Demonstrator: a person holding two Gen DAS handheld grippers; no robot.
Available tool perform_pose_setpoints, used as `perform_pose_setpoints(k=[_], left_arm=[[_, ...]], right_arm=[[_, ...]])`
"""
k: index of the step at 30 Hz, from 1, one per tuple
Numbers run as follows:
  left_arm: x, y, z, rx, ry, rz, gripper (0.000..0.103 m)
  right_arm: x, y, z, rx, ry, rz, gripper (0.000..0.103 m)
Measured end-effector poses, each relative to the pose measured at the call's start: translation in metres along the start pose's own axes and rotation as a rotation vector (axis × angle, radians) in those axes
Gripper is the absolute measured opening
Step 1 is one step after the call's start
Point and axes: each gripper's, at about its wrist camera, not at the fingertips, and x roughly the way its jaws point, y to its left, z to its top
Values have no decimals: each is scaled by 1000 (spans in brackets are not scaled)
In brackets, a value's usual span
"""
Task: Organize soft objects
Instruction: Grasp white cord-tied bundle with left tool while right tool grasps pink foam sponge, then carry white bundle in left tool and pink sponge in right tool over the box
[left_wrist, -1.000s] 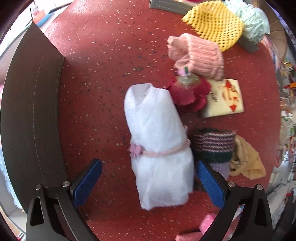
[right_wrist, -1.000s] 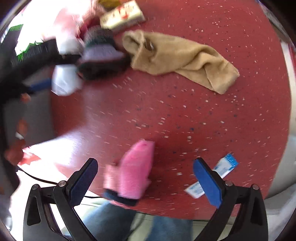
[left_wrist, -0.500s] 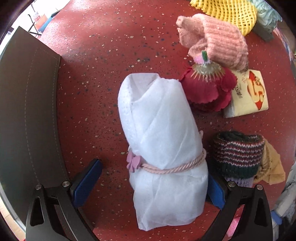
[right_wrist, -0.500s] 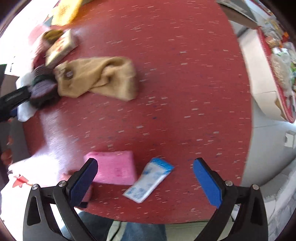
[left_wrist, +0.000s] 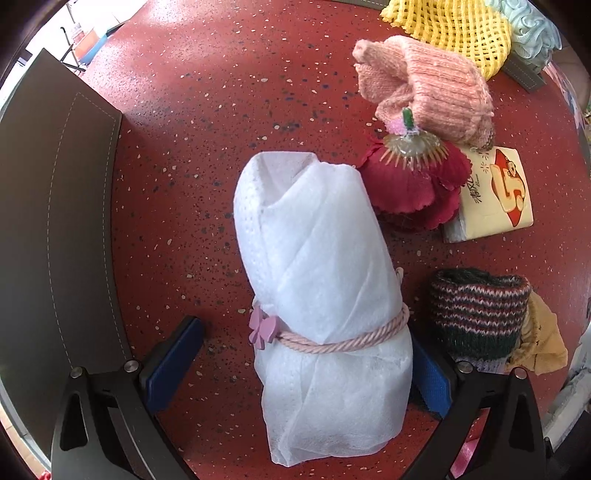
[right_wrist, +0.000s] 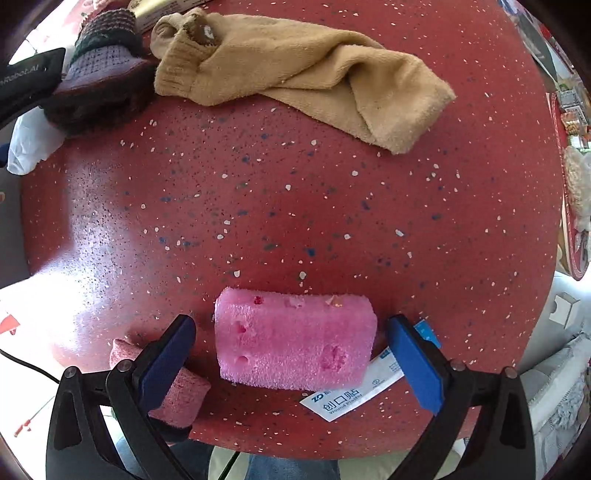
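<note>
A white fabric roll (left_wrist: 325, 280) tied with a pink cord lies on the red speckled table (left_wrist: 207, 122). My left gripper (left_wrist: 299, 363) is open around its near end, the right pad close against the fabric and the left pad apart from it. A pink sponge block (right_wrist: 295, 339) lies between the open fingers of my right gripper (right_wrist: 291, 358), touching neither pad. Part of the left gripper's black body (right_wrist: 29, 77) and the white roll (right_wrist: 29, 147) show at the left edge of the right wrist view.
A red fabric flower (left_wrist: 417, 184), pink knit piece (left_wrist: 432, 88), tissue packet (left_wrist: 491, 192), striped knit piece (left_wrist: 480, 310), yellow net (left_wrist: 461, 29) lie right of the roll. A dark mat (left_wrist: 55, 229) lies left. A tan sock (right_wrist: 303, 77), plaster packet (right_wrist: 354, 395), small pink knit (right_wrist: 177, 395) surround the sponge.
My left gripper has come closer over the white roll, which now fills more of its view. My right gripper swung about and now brackets the pink sponge.
</note>
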Motion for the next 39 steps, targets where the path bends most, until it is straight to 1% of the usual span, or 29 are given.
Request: perform_pose_setpoints(k=[3,6,7,8,9,10,11,12,13,15,17,21,25,29,33,37,39], left_arm=[[-2,1,-3,-1,14,1,103],[-6,1,-2,-9,44,5,103],[-6,0,0,-9,44,13,101],[-8,-1,1,-2,36,31,98],[-10,-1,2,7,27,49,87],[-12,-2,3,13,18,55,74],[-15,-2,5,14,11,40,68],[-17,-1,6,13,8,17,55],[-20,-1,7,13,6,-3,54],[-24,-4,10,36,0,3,54],[-29,-5,9,63,-10,17,54],[-46,-3,0,101,-45,2,54],[-66,-2,-16,137,-73,-32,54],[-86,2,-35,168,-95,-84,54],[-106,1,-55,229,-124,-121,54],[-122,1,-74,279,-140,-151,54],[-126,-5,-84,294,-148,-151,54]], right_arm=[[5,11,1,-35,18,-31,103],[15,17,0,-30,32,-34,102],[17,18,4,-29,34,-33,100],[16,17,4,-28,34,-32,94],[15,18,6,-27,30,-33,90],[10,17,5,-27,22,-32,77],[6,19,4,-26,16,-31,73],[4,19,4,-24,17,-24,73],[3,18,5,-21,23,-15,73],[-2,17,8,-18,21,-10,73],[-23,5,14,-15,11,2,73],[-45,4,20,-14,-13,20,73],[-62,2,23,-2,-26,21,73],[-76,-3,26,20,-35,23,73],[-95,-3,28,31,-49,22,73],[-114,2,31,34,-69,9,73],[-122,5,34,33,-77,5,73]])
